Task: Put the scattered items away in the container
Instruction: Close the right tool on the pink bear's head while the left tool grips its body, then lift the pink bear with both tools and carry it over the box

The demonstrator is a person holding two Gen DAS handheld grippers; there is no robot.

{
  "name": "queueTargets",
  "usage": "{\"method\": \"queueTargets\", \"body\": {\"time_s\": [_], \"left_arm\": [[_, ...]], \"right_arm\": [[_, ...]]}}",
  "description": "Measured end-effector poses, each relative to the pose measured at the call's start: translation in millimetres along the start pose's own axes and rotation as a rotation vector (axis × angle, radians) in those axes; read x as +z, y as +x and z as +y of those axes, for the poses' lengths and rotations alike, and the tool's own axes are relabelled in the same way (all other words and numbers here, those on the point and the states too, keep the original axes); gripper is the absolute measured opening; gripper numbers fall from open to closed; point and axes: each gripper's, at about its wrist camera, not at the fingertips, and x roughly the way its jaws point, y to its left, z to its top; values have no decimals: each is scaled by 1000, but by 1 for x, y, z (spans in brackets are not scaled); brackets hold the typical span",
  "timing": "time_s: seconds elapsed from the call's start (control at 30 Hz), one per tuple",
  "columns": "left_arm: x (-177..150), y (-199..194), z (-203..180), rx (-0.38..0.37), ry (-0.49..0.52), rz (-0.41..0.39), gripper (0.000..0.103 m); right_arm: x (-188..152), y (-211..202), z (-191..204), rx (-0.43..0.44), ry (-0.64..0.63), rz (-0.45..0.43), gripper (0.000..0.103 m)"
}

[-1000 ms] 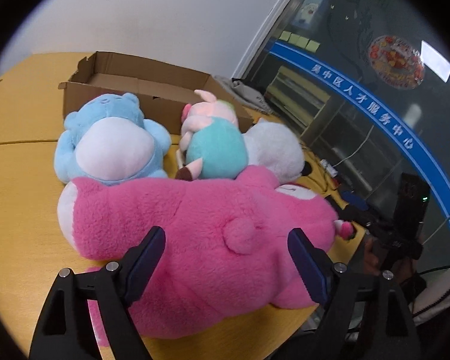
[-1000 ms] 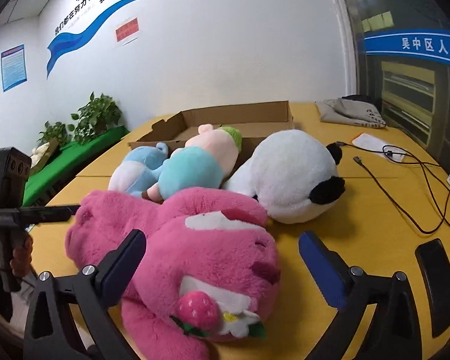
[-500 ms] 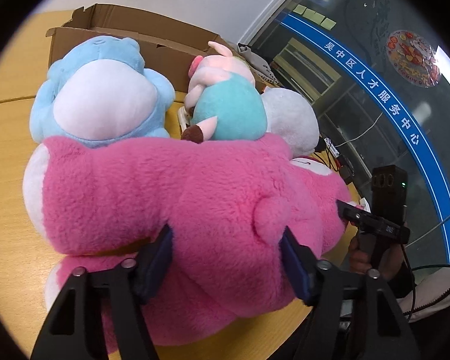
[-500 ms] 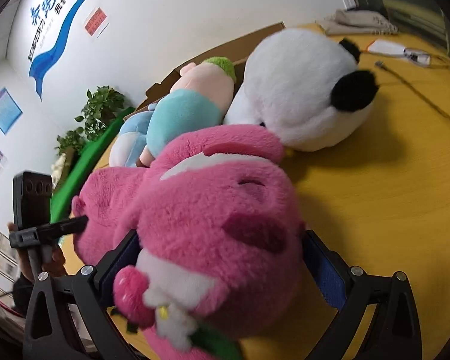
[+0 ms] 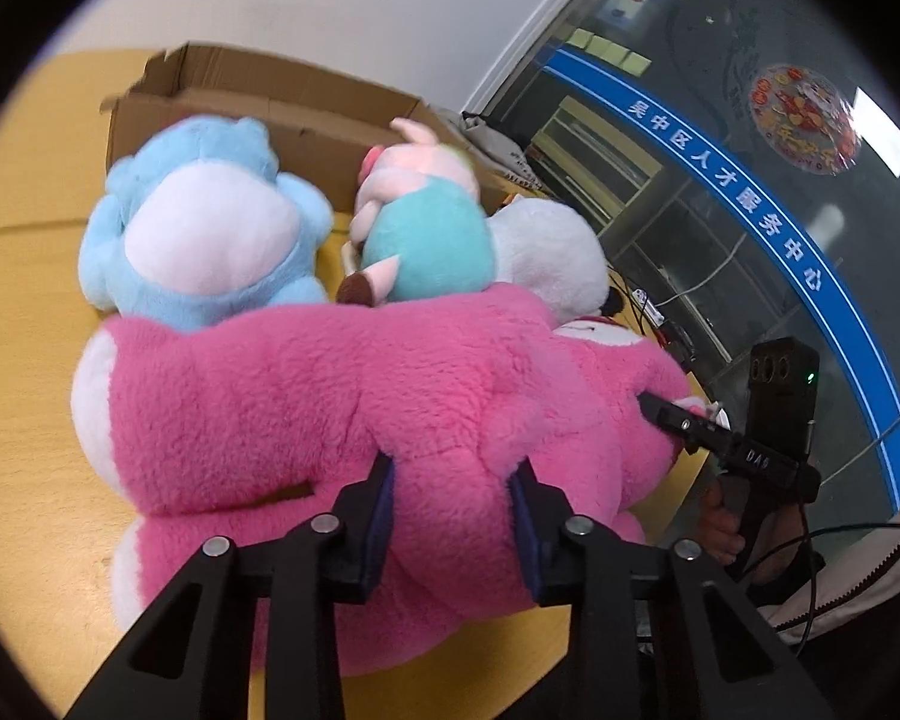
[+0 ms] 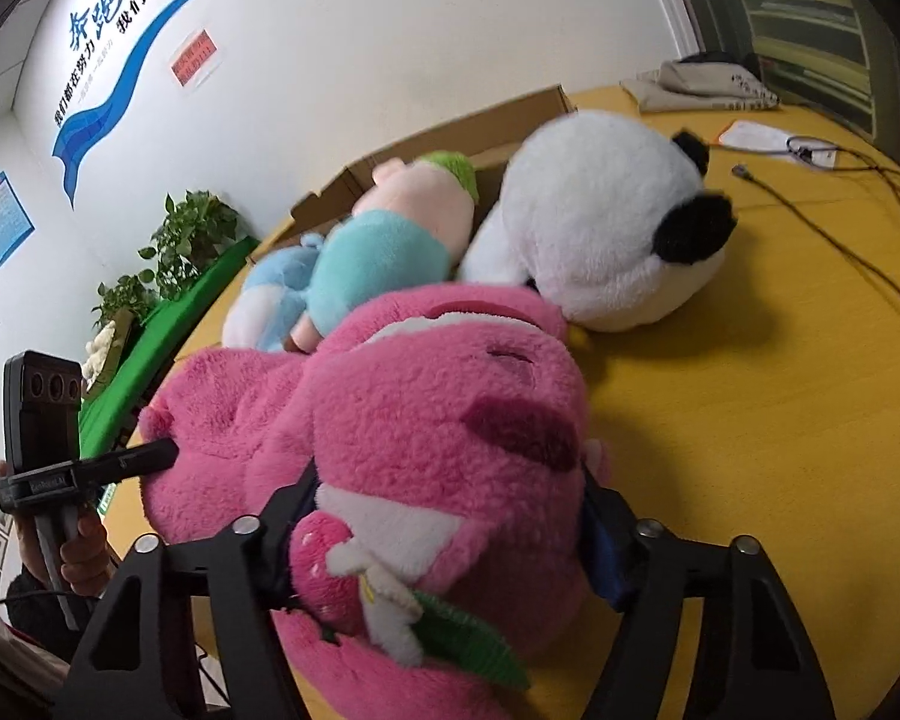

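While a second ago both jaws stood wide, left gripper (image 5: 450,501) and right gripper (image 6: 444,516) are now closing on the pink plush (image 5: 330,396); lift toward box (image 5: 306,114) looks next.

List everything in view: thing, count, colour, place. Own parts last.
pink bear plush: 1, pink, nearest on table, between both grippers' fingers
blue plush: 1, light blue and white, behind bear
pig plush: 1, pink and teal, beside blue plush
panda plush: 1, white and black, behind bear's head
cardboard box: 1, brown, open, behind plushes
table: 1, yellow wood
cables: several, dark, on table
potted plants: green, by wall
left gripper: black, closing on bear's body
right gripper: black, closing on bear's head
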Motion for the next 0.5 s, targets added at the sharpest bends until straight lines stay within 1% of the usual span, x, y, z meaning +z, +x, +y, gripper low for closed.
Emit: {"method": "queueTargets", "body": {"time_s": [0.13,0.17,0.23,0.3,0.37,0.47,0.5], "left_arm": [[12,-29,-30,10,50,-77,31],[16,-36,-34,13,60,-95,31],[30,-54,-47,27,90,-147,31],[45,-68,-55,43,119,-182,29],[59,-77,-61,65,144,-206,28],[86,-86,-67,87,171,-236,23],[95,-88,-67,85,176,-246,18]], "right_arm": [[12,-33,15,-24,-39,-69,73],[18,-42,23,-26,-57,-101,73],[31,-53,35,-23,-69,-134,73],[44,-61,49,-24,-73,-159,73],[61,-68,64,-44,-97,-186,73],[88,-76,81,-86,-123,-212,73],[95,-79,85,-97,-122,-221,73]]}}
